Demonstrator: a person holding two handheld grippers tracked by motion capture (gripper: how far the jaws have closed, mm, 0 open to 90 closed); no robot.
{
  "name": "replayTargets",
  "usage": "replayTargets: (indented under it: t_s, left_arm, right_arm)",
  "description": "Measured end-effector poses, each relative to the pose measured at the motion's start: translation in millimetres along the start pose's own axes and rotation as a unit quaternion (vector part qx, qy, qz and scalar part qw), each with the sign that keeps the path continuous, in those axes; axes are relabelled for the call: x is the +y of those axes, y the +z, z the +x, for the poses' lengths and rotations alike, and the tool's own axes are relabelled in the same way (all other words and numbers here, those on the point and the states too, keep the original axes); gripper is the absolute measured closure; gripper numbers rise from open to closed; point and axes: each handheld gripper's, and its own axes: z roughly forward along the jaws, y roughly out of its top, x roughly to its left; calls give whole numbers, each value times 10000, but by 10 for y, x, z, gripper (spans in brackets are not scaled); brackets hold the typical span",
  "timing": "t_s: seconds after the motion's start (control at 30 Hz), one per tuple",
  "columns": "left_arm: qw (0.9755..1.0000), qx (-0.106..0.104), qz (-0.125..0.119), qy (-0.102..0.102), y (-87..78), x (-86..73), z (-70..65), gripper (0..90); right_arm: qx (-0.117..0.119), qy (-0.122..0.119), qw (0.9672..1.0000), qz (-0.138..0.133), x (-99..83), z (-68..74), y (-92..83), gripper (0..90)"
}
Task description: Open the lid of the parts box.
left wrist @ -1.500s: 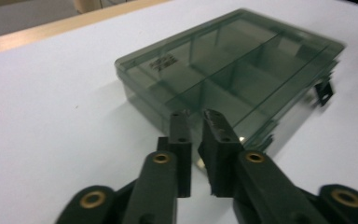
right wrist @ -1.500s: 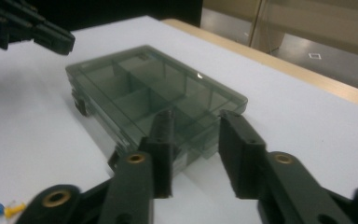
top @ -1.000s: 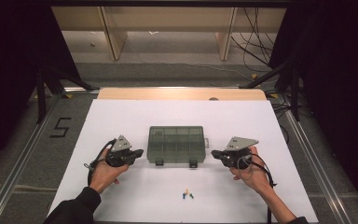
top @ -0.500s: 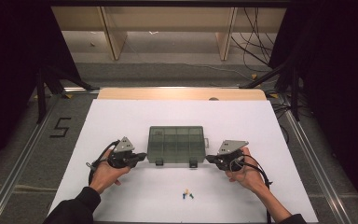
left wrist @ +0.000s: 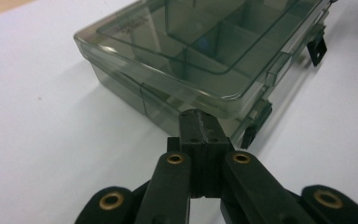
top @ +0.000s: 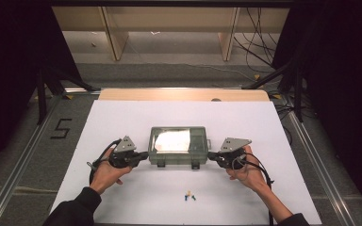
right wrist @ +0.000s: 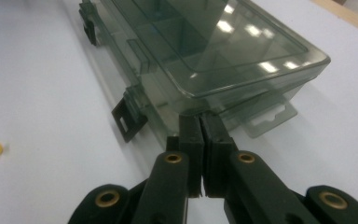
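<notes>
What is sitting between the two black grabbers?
The clear box lies between the left gripper and right gripper, as the high view shows.

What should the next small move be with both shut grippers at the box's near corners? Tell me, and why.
Probably lift the lid's front edge. The left gripper and right gripper are shut, tips against the near corners of the compartment box, and its black latches look swung down, apparently unlatched.

Box [top: 179, 145]: smoky grey-green, see-through, black latches [right wrist: 128, 119]. Table sheet [top: 122, 117]: plain white. Grippers [top: 143, 155] [top: 210, 156]: black, brass-coloured rivets. Small pins [top: 189, 195]: yellow, blue, green
</notes>
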Motion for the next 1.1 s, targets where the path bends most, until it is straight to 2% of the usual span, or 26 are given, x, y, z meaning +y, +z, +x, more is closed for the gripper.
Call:
replayTargets:
  t_s: [0.07, 0.13, 0.23, 0.4, 0.43, 0.8, 0.87, 0.93, 1.03, 1.1]
  left_arm:
    - [10000, -27, 18, 68, -10, 26, 9, 899]
    - [9999, 32, -118, 28, 1, 51, -9, 899]
    - [9997, 45, -188, 118, 1, 100, -1, 899]
    - [9993, 101, -327, 120, 25, 136, 17, 899]
    - [9990, 184, -392, 107, 36, 156, 34, 899]
    - [9972, 408, -606, 161, 39, 286, 115, 898]
    - [9972, 394, -624, 102, 57, 291, 140, 899]
    - [9969, 444, -624, 155, 57, 306, 156, 899]
    - [9965, 467, -682, 142, 54, 334, 161, 899]
    - [9963, 488, -691, 160, 47, 350, 168, 899]
  right_arm:
    - [-40, 14, 9999, -93, 23, -13, 2, 890]
    - [-77, 17, 9999, -144, 40, -23, 0, 890]
    - [-120, 33, 9996, -269, 58, -42, 10, 890]
    - [-234, -11, 9986, -474, 115, -73, 20, 889]
    - [-253, -16, 9985, -491, 123, -78, 24, 889]
    - [-409, 47, 9959, -806, 189, -134, 25, 887]
    - [-433, 76, 9957, -816, 189, -145, 23, 886]
    - [-465, 32, 9959, -779, 202, -154, 17, 885]
    - [-508, 38, 9947, -896, 252, -178, 18, 885]
    - [-565, 12, 9949, -830, 272, -195, 22, 885]
